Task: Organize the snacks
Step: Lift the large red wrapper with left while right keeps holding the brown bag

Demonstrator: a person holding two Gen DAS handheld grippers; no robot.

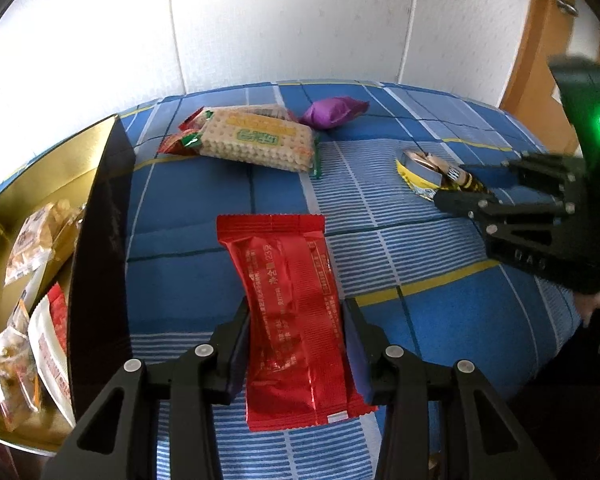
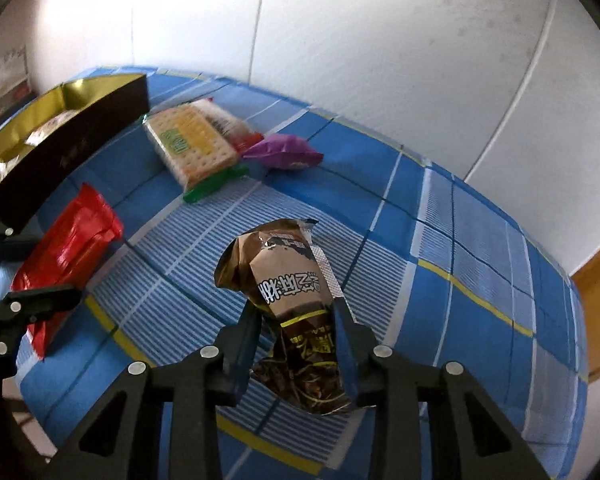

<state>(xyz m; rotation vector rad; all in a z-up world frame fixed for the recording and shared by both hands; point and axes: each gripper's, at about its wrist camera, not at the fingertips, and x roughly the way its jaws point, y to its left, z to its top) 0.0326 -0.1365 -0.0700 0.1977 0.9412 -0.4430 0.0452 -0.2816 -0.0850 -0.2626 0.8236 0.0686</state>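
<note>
A red foil snack packet (image 1: 288, 300) sits lengthwise between my left gripper's (image 1: 296, 320) pads, which are shut on its sides, above the blue checked cloth (image 1: 204, 280). In the right wrist view the same red packet (image 2: 68, 256) and left gripper (image 2: 36, 268) show at the left edge. My right gripper (image 2: 296, 320) is shut on a brown and gold snack packet (image 2: 288, 284), crumpled and upright between the pads. From the left wrist view that right gripper (image 1: 452, 184) lies at the right, with the brown packet (image 1: 424, 168) at its tips.
An open gold-lined box (image 1: 104, 240) with several wrapped snacks stands at the left. A cracker pack (image 1: 260, 140) and a purple packet (image 1: 334, 110) lie at the back of the cloth near the white wall. Wooden furniture (image 1: 536, 60) is at the far right.
</note>
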